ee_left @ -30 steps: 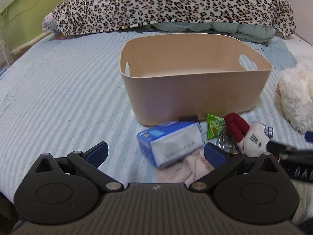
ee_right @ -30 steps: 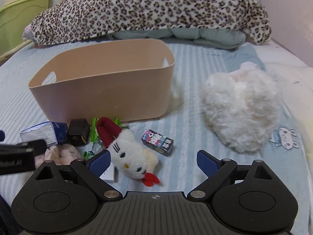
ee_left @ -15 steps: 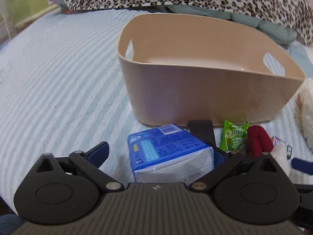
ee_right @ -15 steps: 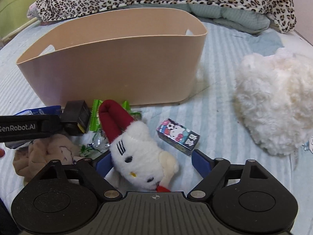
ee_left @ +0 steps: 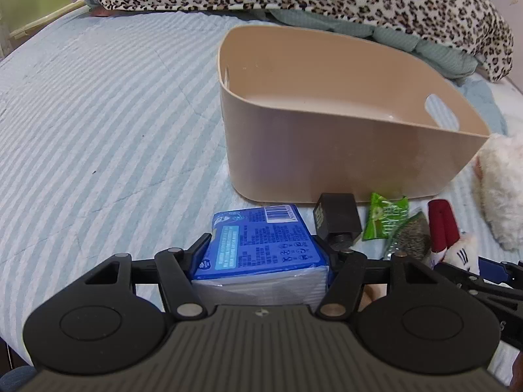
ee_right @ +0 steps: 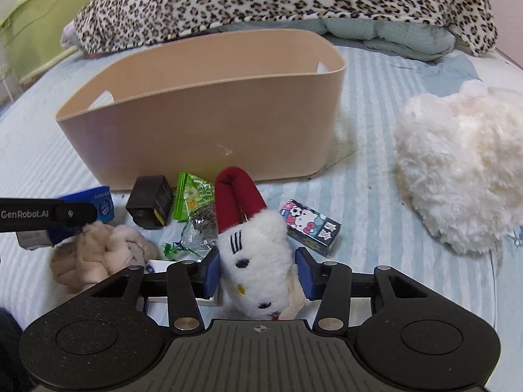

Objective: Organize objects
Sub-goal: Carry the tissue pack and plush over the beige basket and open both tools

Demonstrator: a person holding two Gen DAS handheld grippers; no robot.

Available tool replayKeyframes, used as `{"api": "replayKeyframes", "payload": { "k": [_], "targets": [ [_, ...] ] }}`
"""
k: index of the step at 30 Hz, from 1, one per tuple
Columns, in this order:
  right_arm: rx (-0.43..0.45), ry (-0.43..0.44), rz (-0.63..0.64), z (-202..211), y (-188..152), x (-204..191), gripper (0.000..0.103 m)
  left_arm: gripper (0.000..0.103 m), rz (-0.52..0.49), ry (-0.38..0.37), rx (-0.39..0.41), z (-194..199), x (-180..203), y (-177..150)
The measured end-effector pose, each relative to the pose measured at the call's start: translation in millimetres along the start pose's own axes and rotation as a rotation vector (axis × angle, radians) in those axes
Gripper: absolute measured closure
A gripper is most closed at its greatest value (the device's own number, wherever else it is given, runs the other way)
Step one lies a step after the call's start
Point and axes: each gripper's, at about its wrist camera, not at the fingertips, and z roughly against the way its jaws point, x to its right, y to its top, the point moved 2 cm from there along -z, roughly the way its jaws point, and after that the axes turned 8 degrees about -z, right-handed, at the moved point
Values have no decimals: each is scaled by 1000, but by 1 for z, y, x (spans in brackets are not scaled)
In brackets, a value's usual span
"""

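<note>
L gripper (ee_left: 261, 245) clamped on blue tissue pack (ee_left: 261, 238), barcode + small print on top, unreadable. R gripper (ee_right: 258, 271) clenched round white cat plush (ee_right: 255, 254) w/ red bow. Just past: Hello Kitty box (ee_right: 313, 225), green candy packet (ee_right: 193, 199), black box (ee_right: 150, 201). "GenRobot.AI" reads on L gripper's side in R view. Beyond, beige bin (ee_right: 209, 124) on striped bedsheet (ee_left: 98, 114).

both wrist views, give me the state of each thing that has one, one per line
left gripper: shut on tissue pack
right gripper: shut on cat plush
tissue pack: gripped, wrapper sealed
cat plush: gripped at the head
bin: upright, nothing visible inside
green snack packet: lying on bed
cartoon box: closed, lying flat
</note>
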Motion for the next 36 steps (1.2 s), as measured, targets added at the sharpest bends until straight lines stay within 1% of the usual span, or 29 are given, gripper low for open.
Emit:
{"api": "replayKeyframes", "payload": {
  "k": [4, 11, 16, 20, 23, 25, 30, 32, 33, 36],
  "targets": [
    [44, 21, -40, 14, 2, 7, 59, 39, -17, -11, 44, 24, -4, 0],
    [126, 51, -61, 40, 15, 9, 60, 39, -67, 10, 142, 65, -7, 12],
    [216, 75, -74, 66, 39, 8, 60, 39, -84, 19, 211, 87, -5, 28],
    [266, 77, -57, 75, 63, -1, 60, 39, -90, 32, 265, 94, -2, 46],
    [289, 49, -36, 70, 82, -6, 60, 39, -98, 74, 307, 94, 6, 63],
    [295, 47, -30, 64, 93, -10, 60, 39, -105, 84, 323, 89, 13, 75],
    [292, 6, -8, 35, 118, -24, 60, 39, -118, 92, 333, 63, 23, 105],
    [277, -10, 1, 20, 125, -30, 60, 39, -132, 123, 356, 51, 25, 111],
    [269, -15, 2, 13, 127, -33, 60, 39, -139, 143, 355, 44, 25, 113],
    [242, -19, -2, -8, 134, -41, 60, 39, -138, 162, 324, 19, 25, 120]
  ]
}}
